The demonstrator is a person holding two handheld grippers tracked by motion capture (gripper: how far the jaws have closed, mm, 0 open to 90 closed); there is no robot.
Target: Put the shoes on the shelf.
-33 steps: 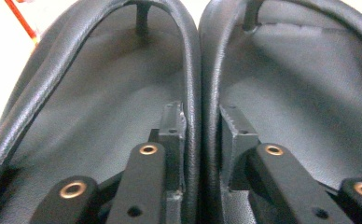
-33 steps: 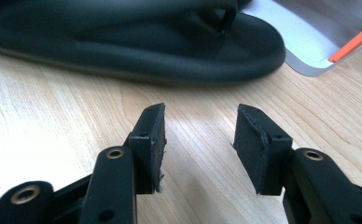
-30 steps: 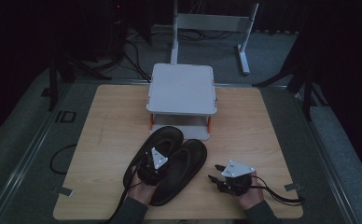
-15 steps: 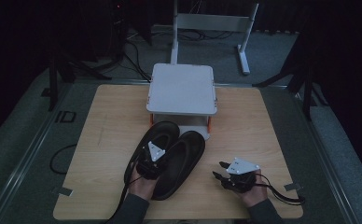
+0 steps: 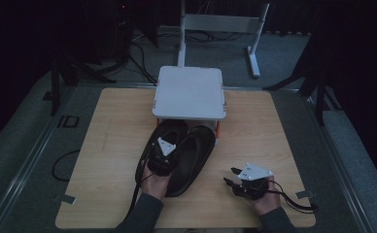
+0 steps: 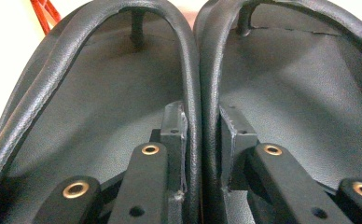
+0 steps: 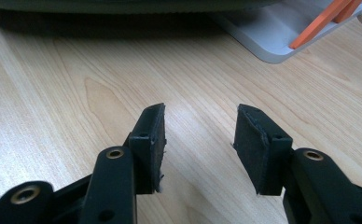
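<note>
Your left gripper [image 6: 195, 154] has its jaws pinched nearly closed on the two inner straps of the pair of black flip-flops [image 5: 186, 153], one pad inside each sandal, pressing the straps together. In the high view the pair sits just below centre of the frame, toes reaching under the white raised platform [image 5: 190, 93], with your left hand [image 5: 153, 182] at the heels. Your right gripper [image 7: 200, 149] hangs at the lower right of the high view, jaws about half open on nothing but bare bench [image 5: 113, 145].

The grip is only on soft, rounded straps, so either sandal could slip free or swing if you lift fast. The toes could also catch on the platform's orange legs [image 7: 326, 21] and drag one sandal out.
</note>
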